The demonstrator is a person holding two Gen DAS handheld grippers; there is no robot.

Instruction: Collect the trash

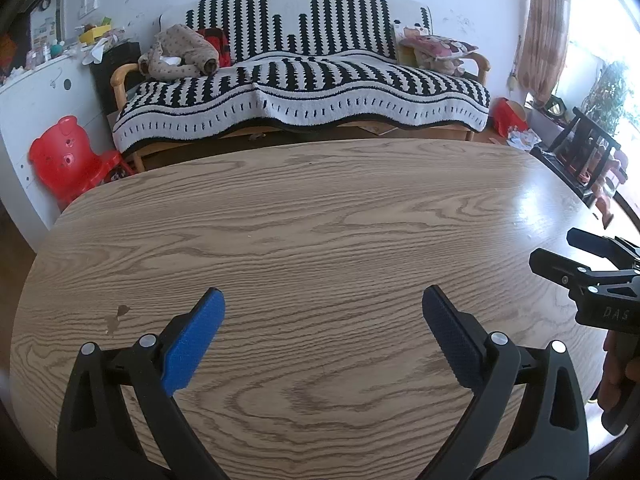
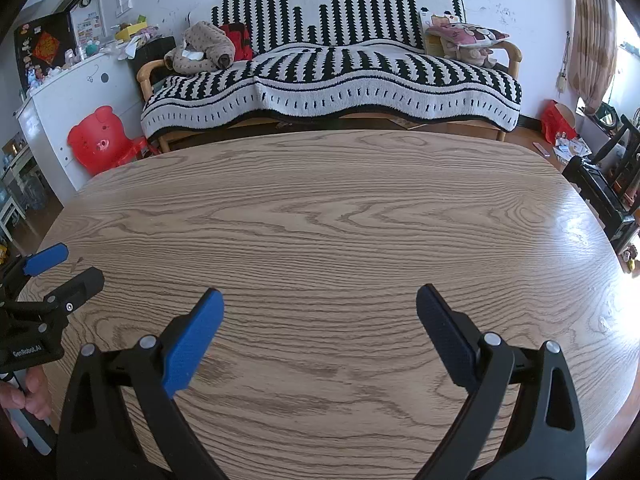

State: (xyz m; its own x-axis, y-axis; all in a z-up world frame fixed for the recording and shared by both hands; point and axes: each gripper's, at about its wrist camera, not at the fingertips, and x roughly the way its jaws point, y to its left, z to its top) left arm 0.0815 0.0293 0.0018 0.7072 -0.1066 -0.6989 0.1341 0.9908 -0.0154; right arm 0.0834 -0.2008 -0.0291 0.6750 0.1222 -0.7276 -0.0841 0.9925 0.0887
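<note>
Left hand-held gripper (image 1: pixel 323 300): your fingers are spread wide and hold nothing.
Right hand-held gripper (image 2: pixel 320 299): also spread wide, nothing in it.
Surface (image 1: pixel 320 208): bare wood, no trash on it.
Trash: maybe the paper scraps on the floor (image 1: pixel 522 138) at 2 o'clock.
Progress: nothing picked up yet.

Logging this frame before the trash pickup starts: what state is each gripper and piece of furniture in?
left gripper: open, holding nothing, above the table
right gripper: open, holding nothing, above the table
table: no trash visible on it
sofa: draped in a striped blanket, clothes and cushions on the seat
red chair: tipped against the white cabinet
</note>
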